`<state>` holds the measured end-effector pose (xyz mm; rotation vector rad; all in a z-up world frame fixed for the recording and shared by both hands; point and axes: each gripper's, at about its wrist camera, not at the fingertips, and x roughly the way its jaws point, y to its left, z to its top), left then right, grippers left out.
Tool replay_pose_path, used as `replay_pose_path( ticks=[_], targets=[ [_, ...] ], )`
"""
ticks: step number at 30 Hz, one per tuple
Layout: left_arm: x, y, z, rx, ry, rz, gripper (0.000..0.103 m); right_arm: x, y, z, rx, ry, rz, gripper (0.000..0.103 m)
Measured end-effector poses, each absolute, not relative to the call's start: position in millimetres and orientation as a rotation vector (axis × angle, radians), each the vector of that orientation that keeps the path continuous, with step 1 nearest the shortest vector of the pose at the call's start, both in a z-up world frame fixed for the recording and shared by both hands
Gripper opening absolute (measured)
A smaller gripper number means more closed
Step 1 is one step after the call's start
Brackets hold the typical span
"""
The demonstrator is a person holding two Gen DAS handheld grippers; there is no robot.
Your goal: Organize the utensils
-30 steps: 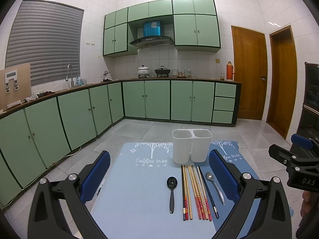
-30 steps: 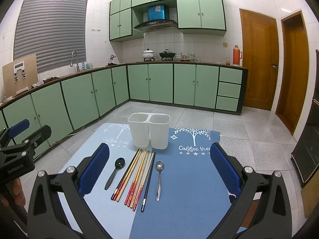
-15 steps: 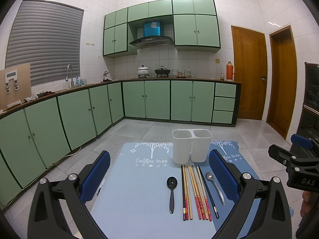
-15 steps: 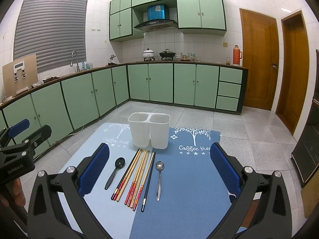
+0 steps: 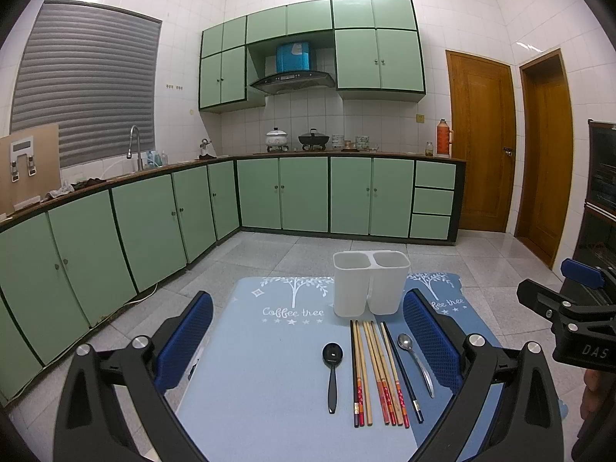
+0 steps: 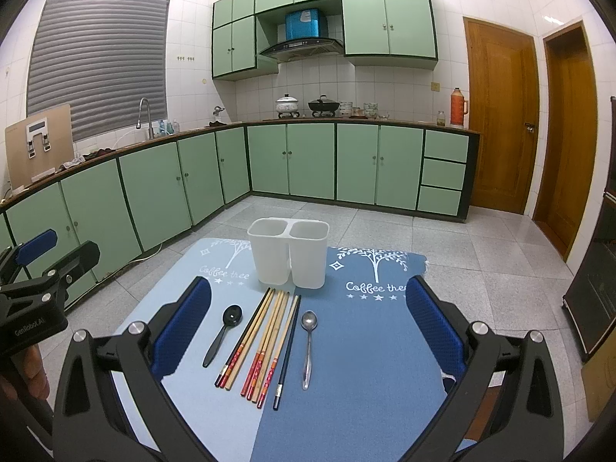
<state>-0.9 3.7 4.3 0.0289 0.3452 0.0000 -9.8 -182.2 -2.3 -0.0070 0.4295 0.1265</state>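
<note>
Both my grippers, left gripper [image 5: 308, 338] and right gripper [image 6: 308, 327], hang wide and empty; the chopsticks [image 6: 261, 346] lie lengthwise toward the two-compartment holder [image 6: 288, 250], steel spoon [image 6: 308, 346] nearer my right.

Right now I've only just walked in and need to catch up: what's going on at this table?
A person holds a two-finger gripper in each hand; the left gripper and right gripper hover open, empty. Nothing is sorted yet. The white two-compartment plastic holder stands empty on the blue mats. In front of it lie a black spoon, a row of chopsticks and a metal spoon.
</note>
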Motion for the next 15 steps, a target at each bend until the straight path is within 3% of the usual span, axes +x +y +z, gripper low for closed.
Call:
replay_pose_path(
  ticks=[15],
  targets=[
    [-0.6,2.5,4.0,0.029,0.343,0.001,0.097,-9.2,-181.4,-2.4,-0.007,0.428,0.127,0.098]
  ],
)
